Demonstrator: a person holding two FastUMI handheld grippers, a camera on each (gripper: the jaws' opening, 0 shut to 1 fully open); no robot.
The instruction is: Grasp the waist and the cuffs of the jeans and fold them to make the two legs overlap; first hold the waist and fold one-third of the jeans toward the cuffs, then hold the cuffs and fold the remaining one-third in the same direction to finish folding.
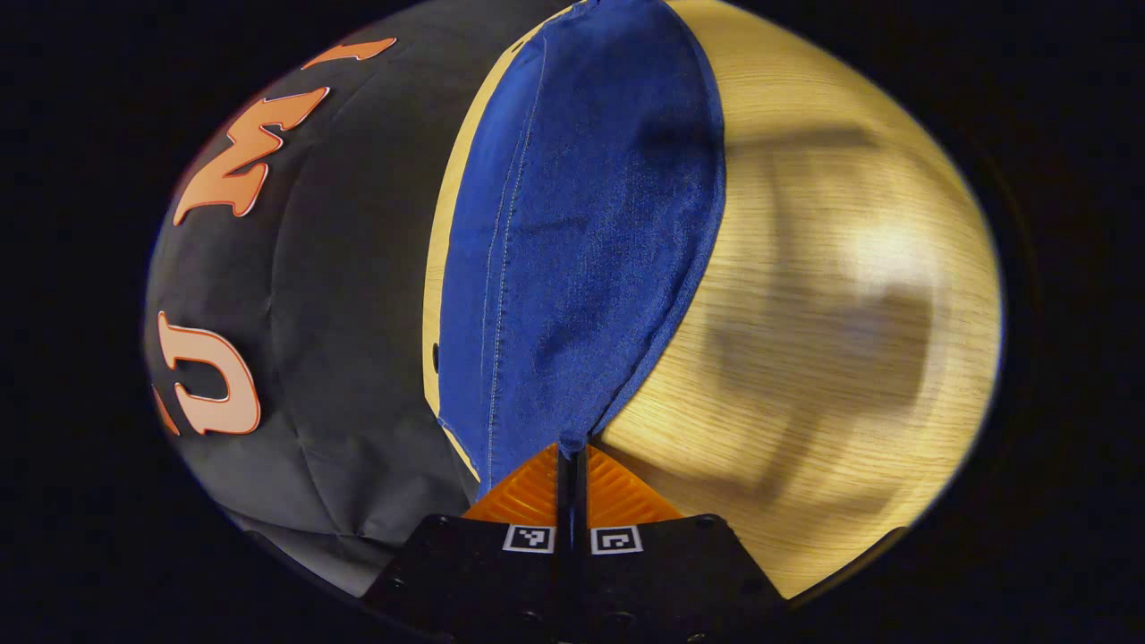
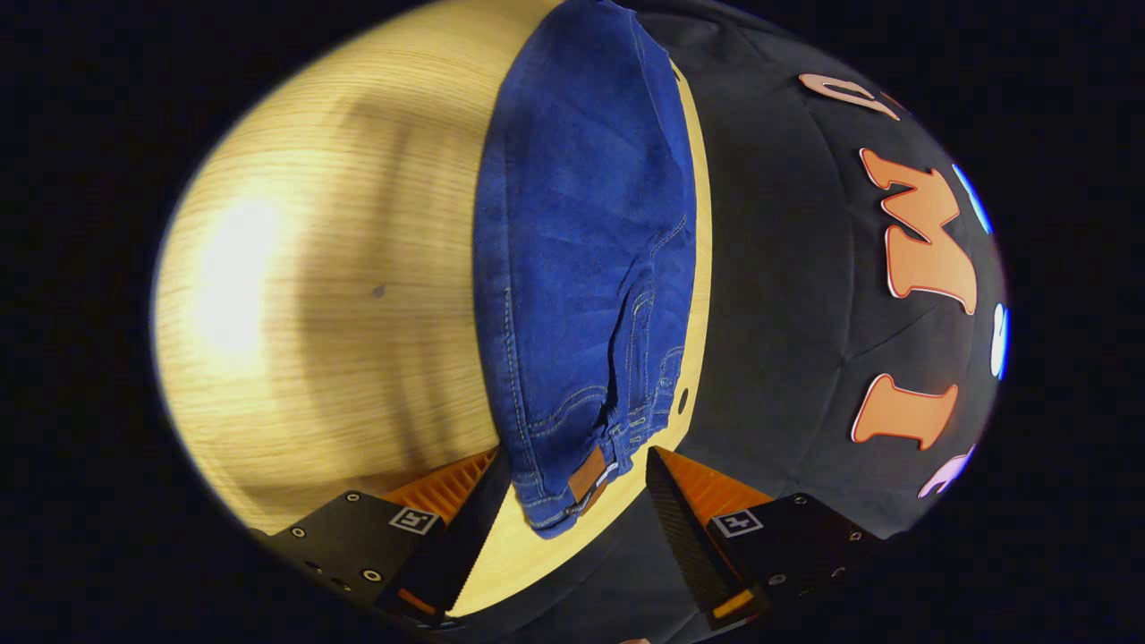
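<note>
The jeans [image 2: 586,268] lay lengthwise on the table [image 2: 340,295], close to its edge by the booth wall [image 2: 787,295], legs stacked. Your left tongs [image 1: 572,452] were clamped together on the cuff end, the pinched fabric hidden between them. Your right tongs [image 2: 572,501] stood apart either side of the waist [image 2: 572,487], touching nothing. The far end of the jeans was cut off in both views.

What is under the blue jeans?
The wooden table lies under the jeans, showing along both sides. They look already folded lengthwise, so another leg may lie underneath, hidden by the top layer.
</note>
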